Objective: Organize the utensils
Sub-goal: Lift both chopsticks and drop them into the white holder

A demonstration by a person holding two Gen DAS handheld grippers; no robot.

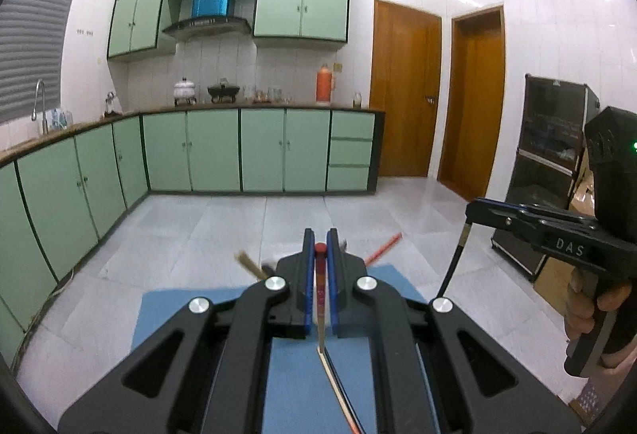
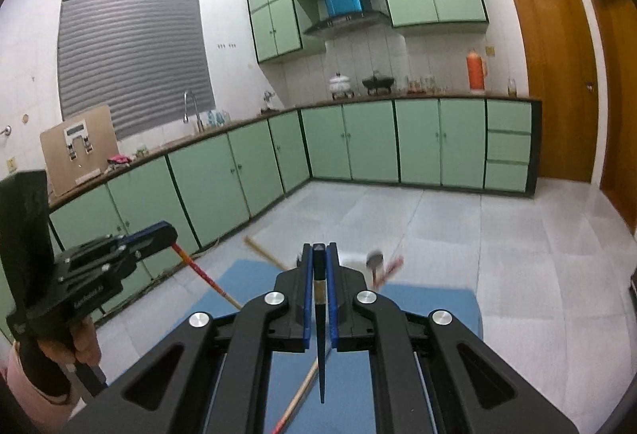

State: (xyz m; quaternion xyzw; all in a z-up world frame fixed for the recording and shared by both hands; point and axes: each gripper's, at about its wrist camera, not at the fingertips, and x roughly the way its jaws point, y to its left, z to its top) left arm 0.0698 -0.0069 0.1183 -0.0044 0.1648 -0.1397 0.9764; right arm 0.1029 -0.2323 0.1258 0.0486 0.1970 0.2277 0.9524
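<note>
We hold a red-topped wooden chopstick point(image 1: 321, 274) clamped in our left gripper point(image 1: 321, 241) and a black tapered chopstick point(image 2: 319, 298) in our right gripper point(image 2: 319, 255), each hanging lengthwise down toward the blue mat point(image 1: 175, 310) beneath.

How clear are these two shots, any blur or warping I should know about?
Left wrist view: fisheye bends the cabinets, and the utensils beyond the left gripper are smeared. Right wrist view: same bending, glare on the floor tiles, blurred utensils past the right gripper.
</note>
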